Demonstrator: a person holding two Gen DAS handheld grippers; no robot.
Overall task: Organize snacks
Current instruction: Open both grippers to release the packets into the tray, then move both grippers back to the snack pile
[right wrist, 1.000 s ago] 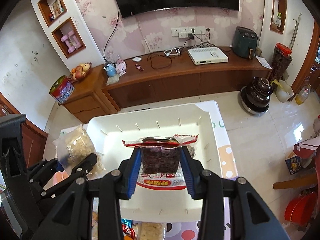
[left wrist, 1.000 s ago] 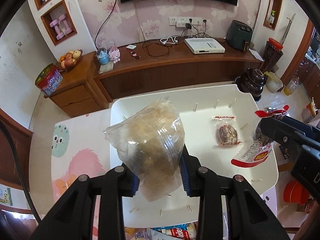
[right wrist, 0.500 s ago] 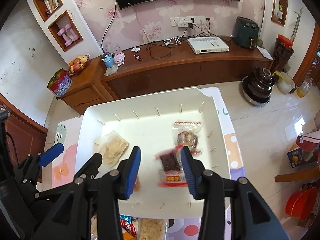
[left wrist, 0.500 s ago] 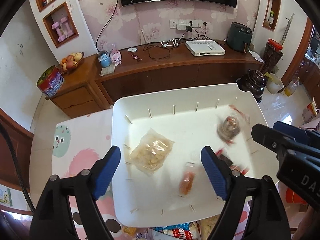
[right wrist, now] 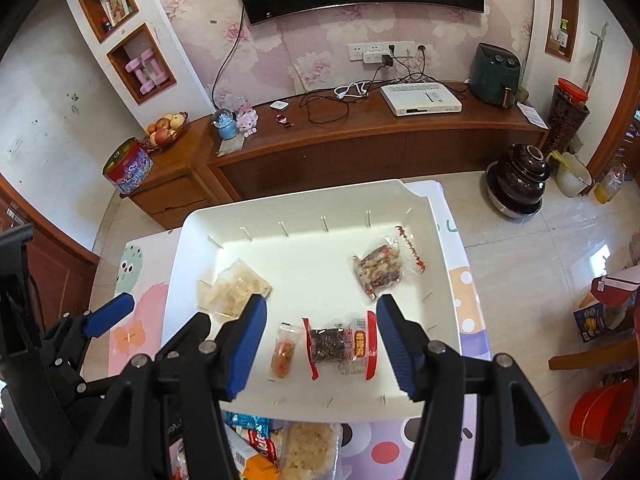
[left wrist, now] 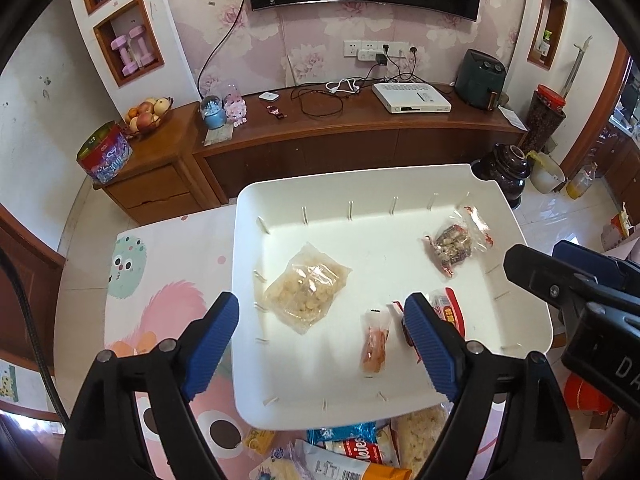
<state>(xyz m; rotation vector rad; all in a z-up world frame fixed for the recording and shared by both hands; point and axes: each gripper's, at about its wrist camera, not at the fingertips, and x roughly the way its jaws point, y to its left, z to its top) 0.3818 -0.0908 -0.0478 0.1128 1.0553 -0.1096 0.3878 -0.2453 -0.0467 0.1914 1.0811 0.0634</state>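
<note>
Both tongs, left (left wrist: pixel 322 346) wide and right (right wrist: pixel 318 342) opening, hang empty above the white tray (right wrist: pixel 440 240) where four snack packets (right wrist: pixel 340 346) lie spread apart for sorting.

One white tray (right wrist: pixel 436 240) — four snack packets (right wrist: pixel 378 268) inside

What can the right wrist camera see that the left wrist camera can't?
Only the right wrist view shows the red and white cap and, in full, the dark snack packet with red ends. Only the left wrist view shows the dark round cartoon eye on the pink table mat. Both show the white plastic tray, the clear bag of pale puffed snacks and the small orange snack packet.
</note>
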